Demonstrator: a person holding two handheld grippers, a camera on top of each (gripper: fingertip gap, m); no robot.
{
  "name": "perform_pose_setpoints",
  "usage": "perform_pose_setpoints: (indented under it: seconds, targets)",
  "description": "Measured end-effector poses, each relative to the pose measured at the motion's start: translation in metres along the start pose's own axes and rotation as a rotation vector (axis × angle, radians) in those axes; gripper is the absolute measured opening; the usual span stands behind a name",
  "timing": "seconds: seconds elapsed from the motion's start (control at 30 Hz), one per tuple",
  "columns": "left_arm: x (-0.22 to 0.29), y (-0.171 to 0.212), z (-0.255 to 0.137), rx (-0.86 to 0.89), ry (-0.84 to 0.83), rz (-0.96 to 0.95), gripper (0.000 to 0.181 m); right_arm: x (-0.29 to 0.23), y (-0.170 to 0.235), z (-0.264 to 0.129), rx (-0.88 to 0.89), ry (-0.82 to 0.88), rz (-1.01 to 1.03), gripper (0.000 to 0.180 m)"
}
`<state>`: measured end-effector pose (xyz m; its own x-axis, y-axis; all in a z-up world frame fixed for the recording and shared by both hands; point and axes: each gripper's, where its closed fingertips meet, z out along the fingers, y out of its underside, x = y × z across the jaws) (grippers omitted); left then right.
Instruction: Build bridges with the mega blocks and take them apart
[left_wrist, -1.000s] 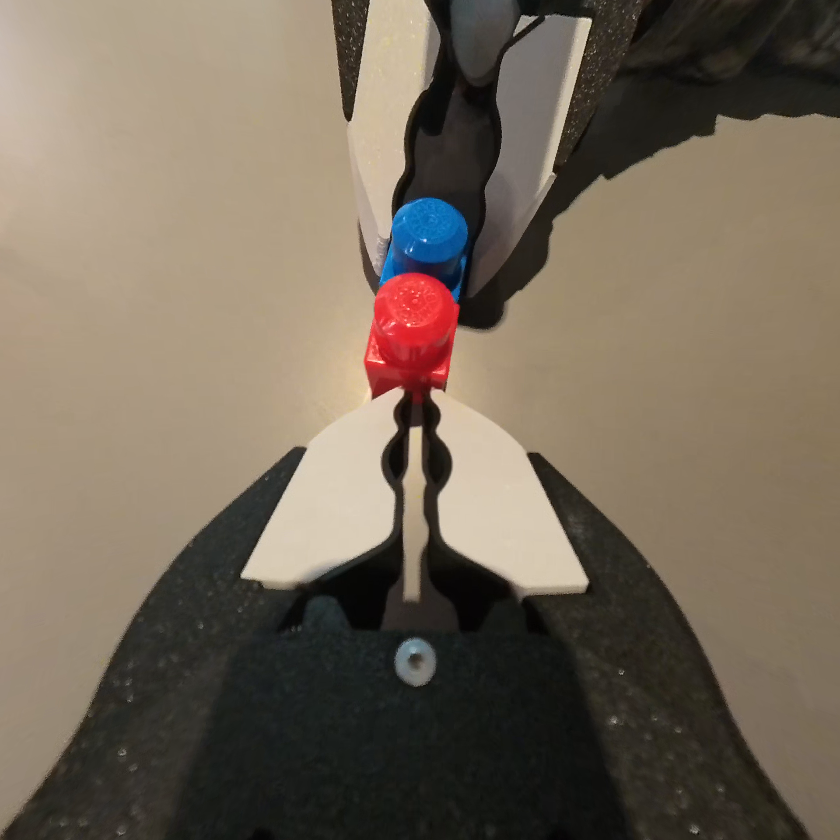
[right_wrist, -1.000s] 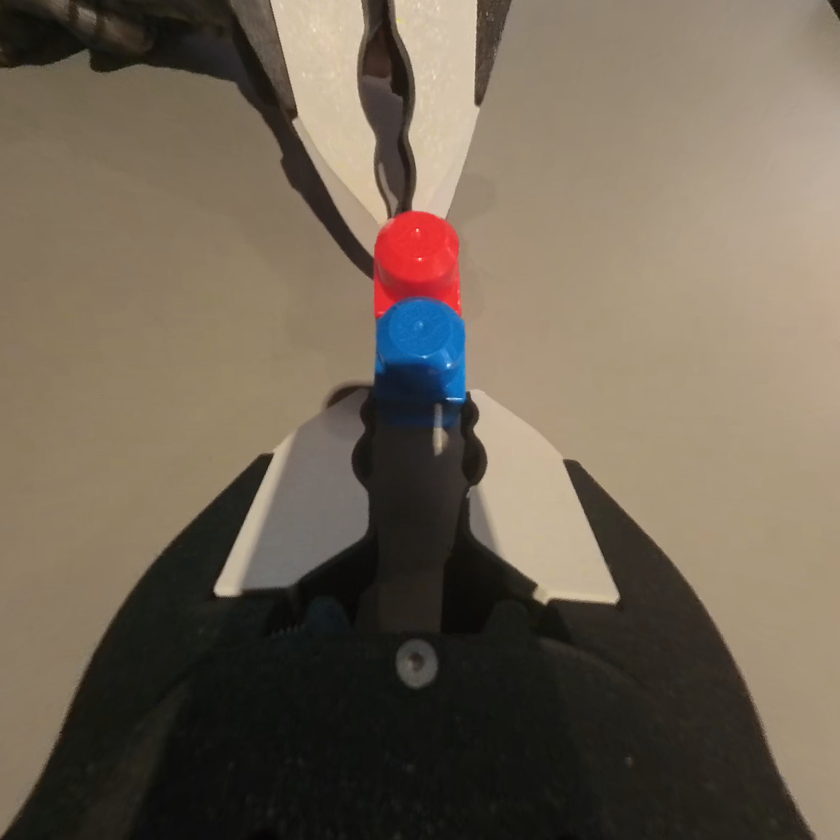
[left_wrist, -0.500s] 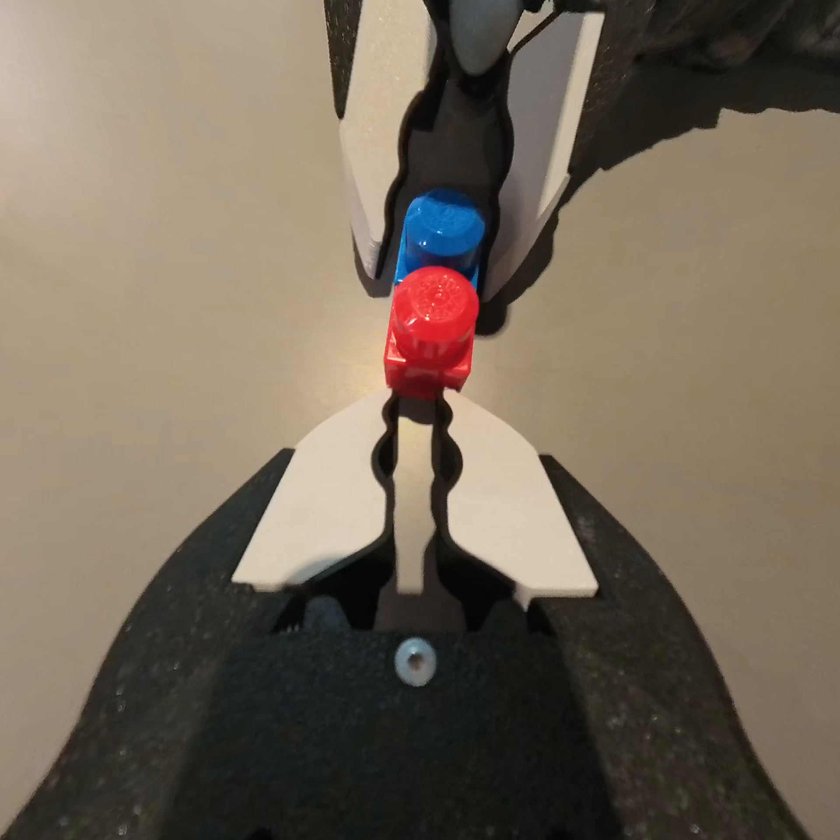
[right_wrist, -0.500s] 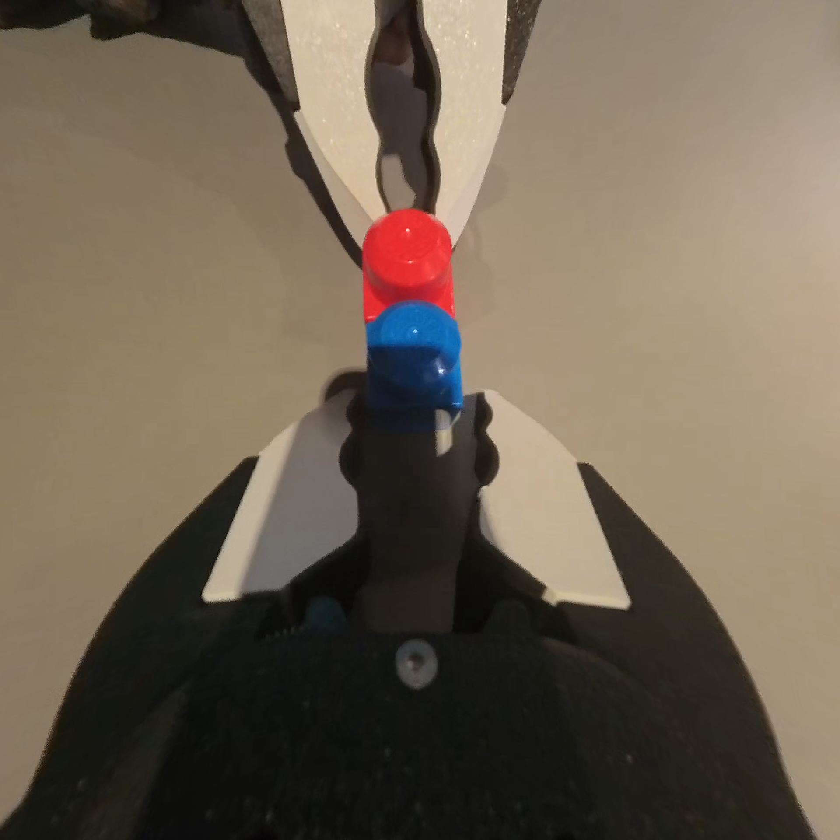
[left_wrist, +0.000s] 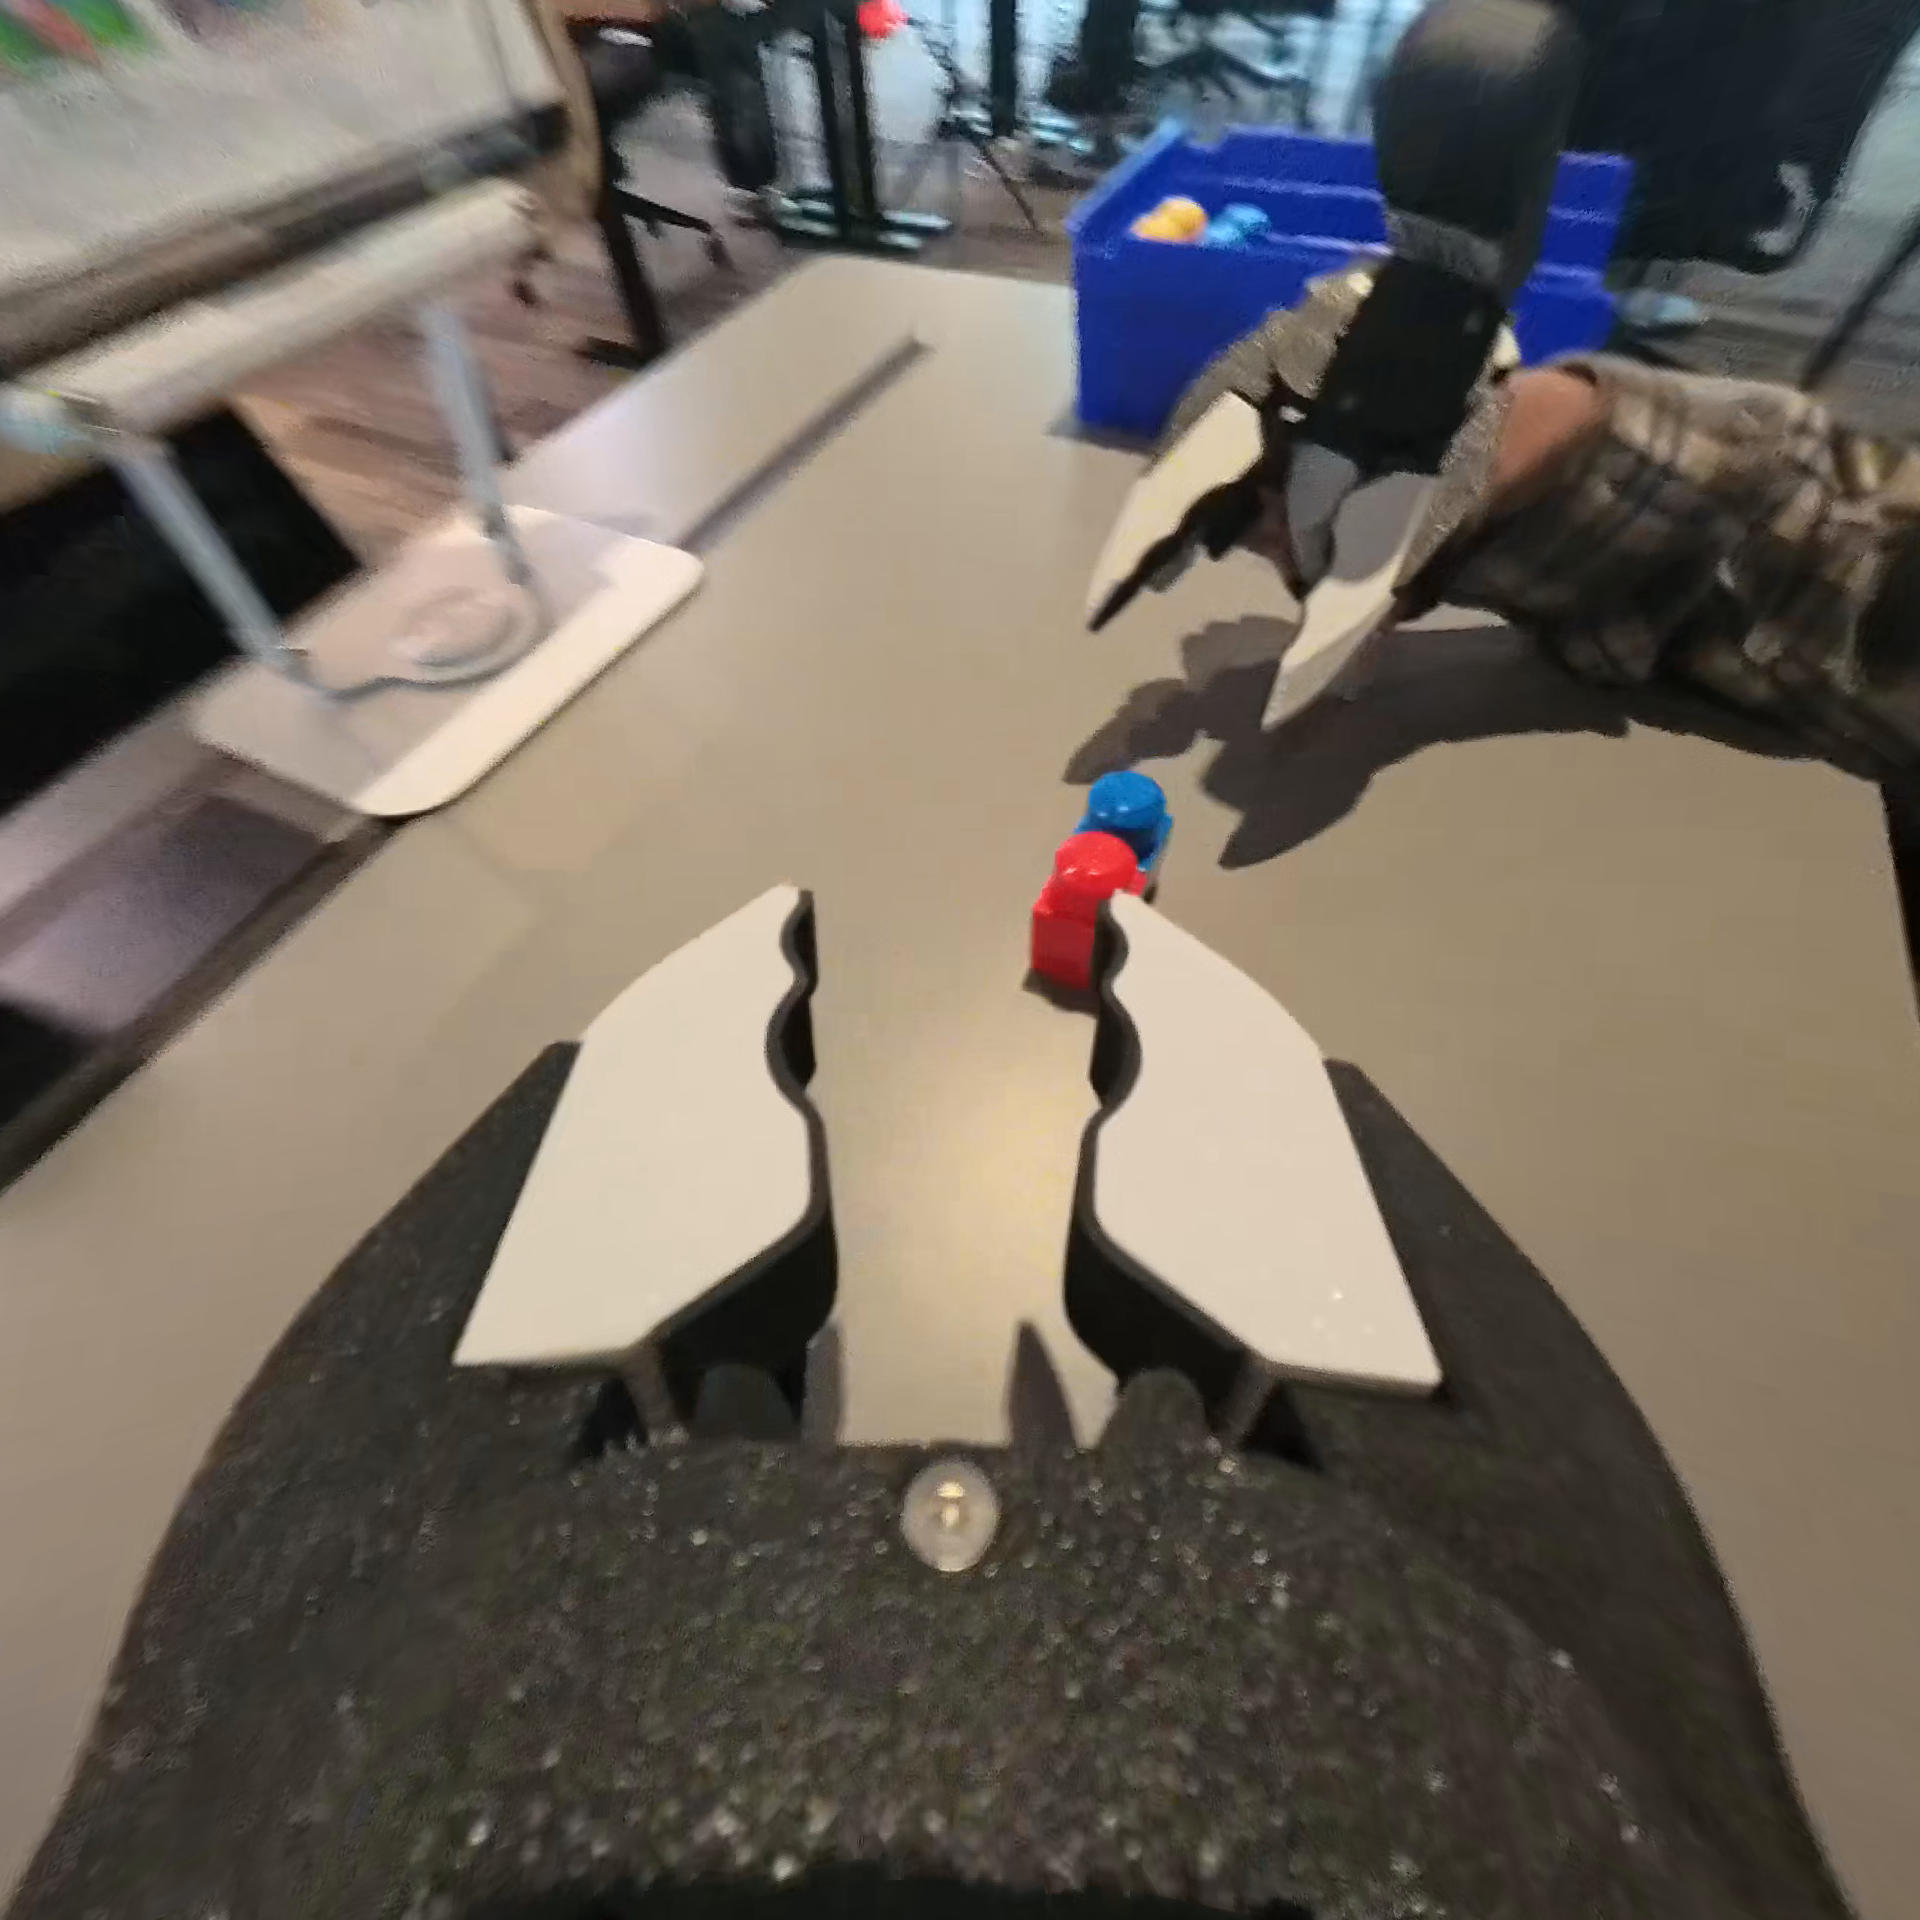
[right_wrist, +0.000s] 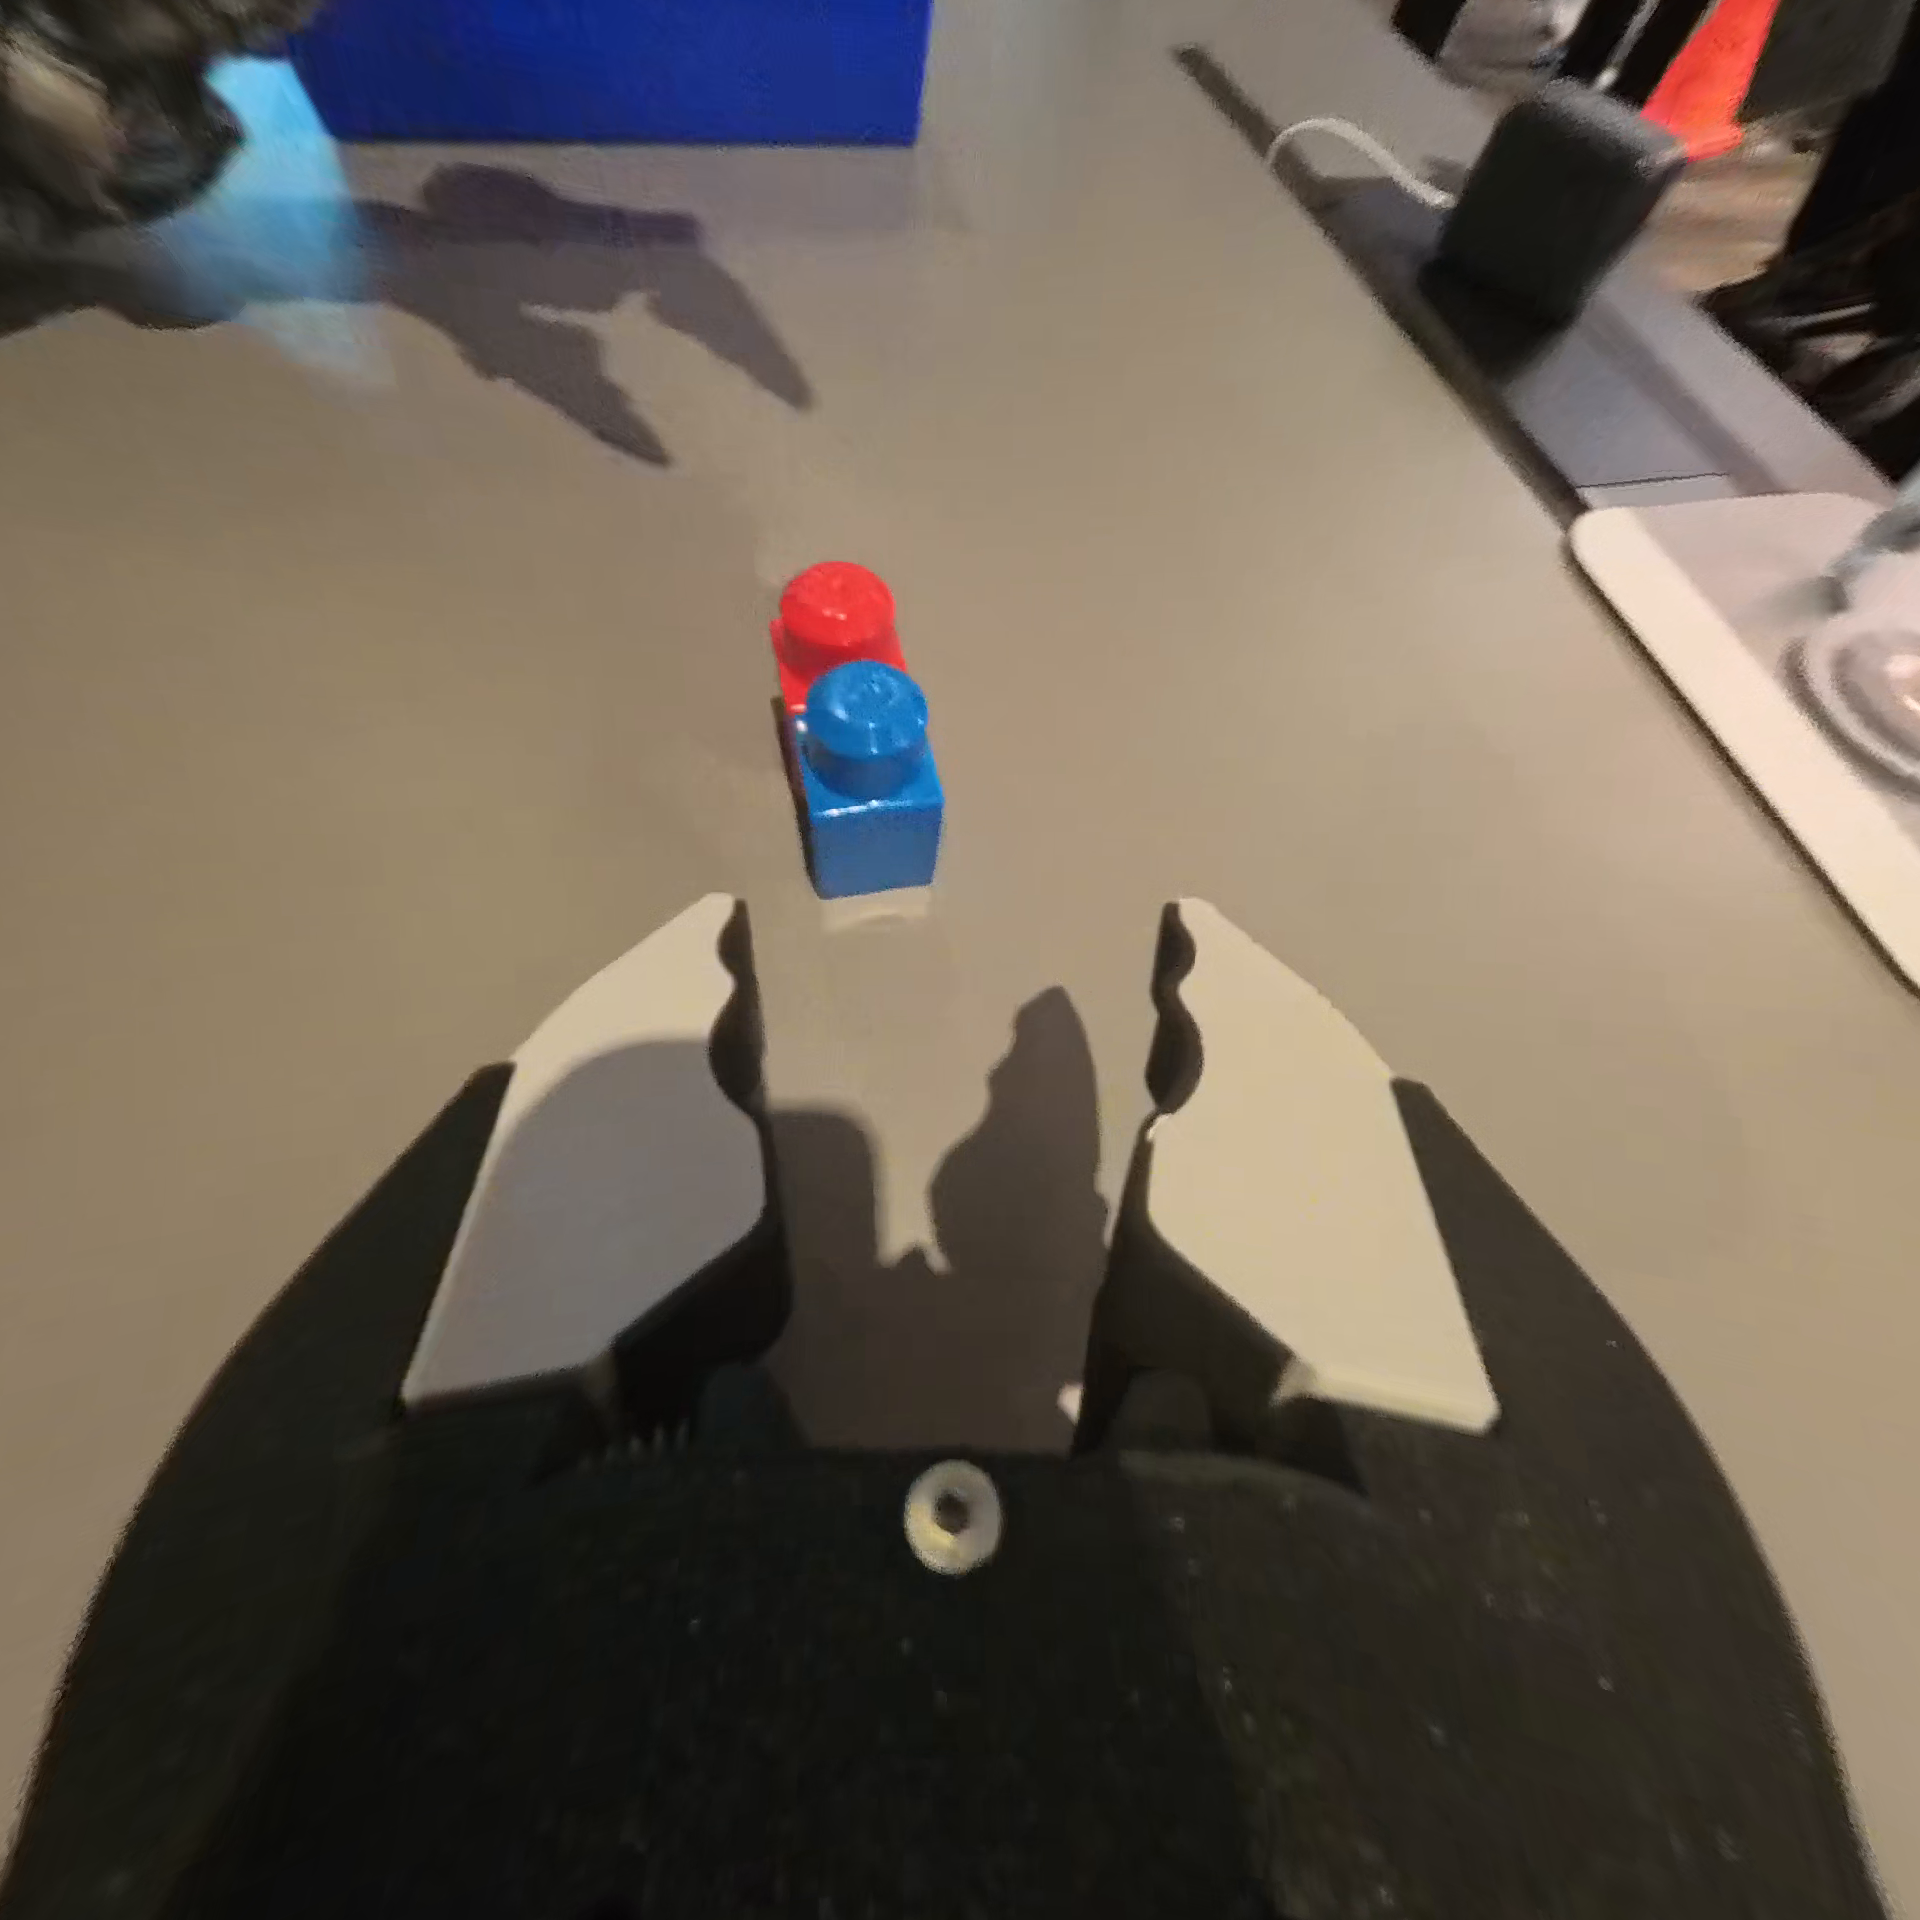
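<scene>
Both grippers back; red block (left_wrist: 1081, 914) half-hidden.

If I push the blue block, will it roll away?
Probably not. The blue block has a square, flat-sided body, so it would likely slide on the smooth table. It sits right against the red block, so a push that way might shove both along.
</scene>
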<state>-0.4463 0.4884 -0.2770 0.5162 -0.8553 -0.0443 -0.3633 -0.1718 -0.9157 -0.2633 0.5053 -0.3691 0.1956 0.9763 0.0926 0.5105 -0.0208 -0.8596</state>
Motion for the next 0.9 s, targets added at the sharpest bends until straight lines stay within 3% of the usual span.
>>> perform_pose_setpoints:
  seconds: [0.17,0.3,0.4,0.5,0.67,0.77,0.9]
  targets:
    - [-0.039,-0.007,-0.125,0.013,-0.277,-0.082,0.052,0.005,0.005,-0.024,0.102,0.082,0.048,0.073]
    - [-0.083,0.041,-0.225,-0.134,-0.501,-0.204,0.048,0.003,-0.003,-0.034,0.166,0.090,0.065,0.072]
    - [-0.103,0.081,-0.273,-0.253,-0.577,-0.265,0.048,0.000,-0.011,-0.035,0.194,0.083,0.051,0.073]
    - [-0.111,0.112,-0.294,-0.336,-0.585,-0.351,0.052,-0.004,-0.014,-0.034,0.207,0.063,0.051,0.072]
    - [-0.115,0.127,-0.298,-0.280,-0.532,-0.521,0.054,-0.006,-0.006,-0.029,0.171,0.046,0.052,0.071]
    - [-0.109,0.128,-0.300,-0.247,-0.516,-0.546,0.054,-0.006,-0.001,-0.027,0.149,0.038,0.054,0.071]
    - [-0.090,0.141,-0.308,-0.331,-0.507,-0.529,0.053,-0.007,0.003,-0.026,0.131,0.030,0.051,0.069]
